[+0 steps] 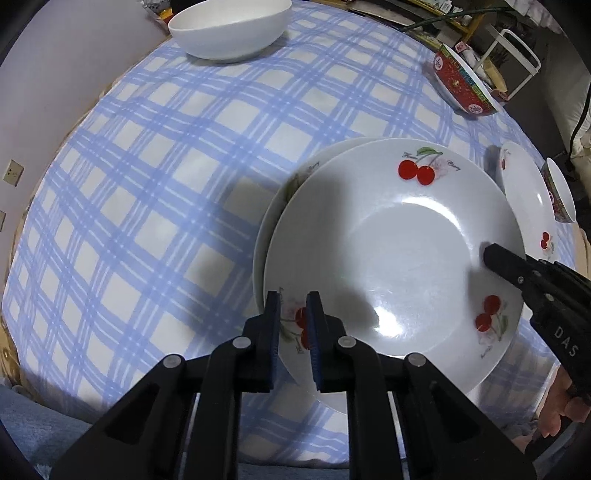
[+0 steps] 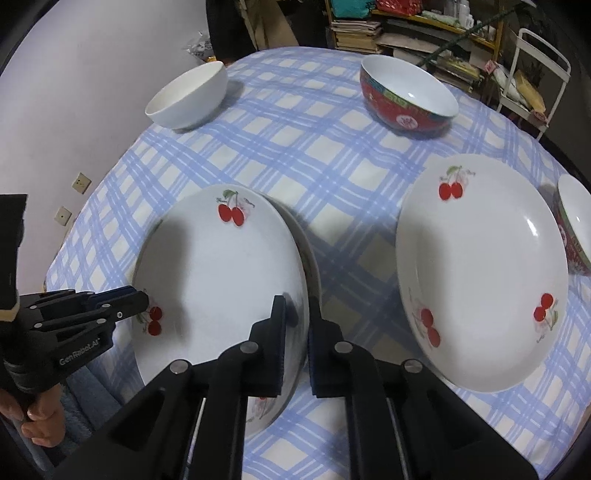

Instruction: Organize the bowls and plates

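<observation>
Both grippers clamp the top plate (image 1: 391, 254): left gripper (image 1: 291, 325) on near rim, right gripper (image 2: 297, 332) on right rim; it sits offset over lower plate (image 1: 269, 221) on surface (image 1: 147, 184)

A lower cherry plate (image 1: 269, 206) lies almost wholly hidden beneath the upper cherry plate (image 1: 388, 240), only a crescent of rim showing at left. Small script beside the cherries on the upper plate is too fine to read. At the right edge of the right wrist view, a patterned bowl (image 2: 572, 229) is cut off by the frame. Shelf clutter (image 2: 406, 26) behind the surface (image 2: 295, 147) blurs beyond identification.
</observation>
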Demonstrator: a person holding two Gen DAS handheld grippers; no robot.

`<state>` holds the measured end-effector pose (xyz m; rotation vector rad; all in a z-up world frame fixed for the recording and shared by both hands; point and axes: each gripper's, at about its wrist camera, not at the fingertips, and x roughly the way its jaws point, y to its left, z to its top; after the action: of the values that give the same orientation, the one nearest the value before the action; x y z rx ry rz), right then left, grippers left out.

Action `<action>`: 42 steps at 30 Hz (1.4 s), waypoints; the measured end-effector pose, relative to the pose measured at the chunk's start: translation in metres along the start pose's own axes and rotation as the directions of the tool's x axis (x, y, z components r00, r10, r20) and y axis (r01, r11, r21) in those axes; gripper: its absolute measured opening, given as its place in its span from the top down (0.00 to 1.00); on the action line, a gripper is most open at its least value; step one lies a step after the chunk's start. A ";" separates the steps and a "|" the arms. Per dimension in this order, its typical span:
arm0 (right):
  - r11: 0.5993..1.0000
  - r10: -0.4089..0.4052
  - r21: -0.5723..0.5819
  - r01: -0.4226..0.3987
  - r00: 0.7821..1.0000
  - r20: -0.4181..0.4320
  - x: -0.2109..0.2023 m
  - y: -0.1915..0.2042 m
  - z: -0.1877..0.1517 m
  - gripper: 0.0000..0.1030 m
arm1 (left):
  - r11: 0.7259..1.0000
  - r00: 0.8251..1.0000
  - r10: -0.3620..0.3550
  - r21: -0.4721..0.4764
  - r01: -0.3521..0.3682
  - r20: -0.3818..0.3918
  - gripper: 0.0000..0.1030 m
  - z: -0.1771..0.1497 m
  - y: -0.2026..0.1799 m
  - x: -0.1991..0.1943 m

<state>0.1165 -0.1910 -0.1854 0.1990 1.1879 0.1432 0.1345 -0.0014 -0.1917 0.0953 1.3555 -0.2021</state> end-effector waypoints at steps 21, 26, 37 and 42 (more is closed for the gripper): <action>0.998 -0.054 -0.019 0.055 0.998 0.018 -0.007 0.003 0.002 0.89 | 0.993 0.996 0.084 0.084 -0.087 0.039 0.80 -0.004 -0.017 -0.008; 0.998 -0.058 -0.020 0.059 0.997 0.048 -0.018 0.000 0.006 0.89 | 0.989 0.993 0.101 0.105 -0.108 0.067 0.79 -0.001 -0.025 -0.020; 0.994 -0.096 -0.032 0.101 0.986 0.136 -0.075 -0.024 0.028 0.48 | 0.967 0.968 0.156 0.170 -0.190 0.198 0.37 0.016 -0.063 -0.058; 0.995 -0.102 0.028 0.099 0.980 0.172 -0.101 -0.047 0.037 0.20 | 0.960 0.945 0.153 0.183 -0.212 0.289 0.15 0.021 -0.085 -0.081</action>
<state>0.1140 -0.2618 -0.0917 0.1640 1.0238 0.0249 0.1217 -0.0816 -0.1035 0.3598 1.0397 -0.1942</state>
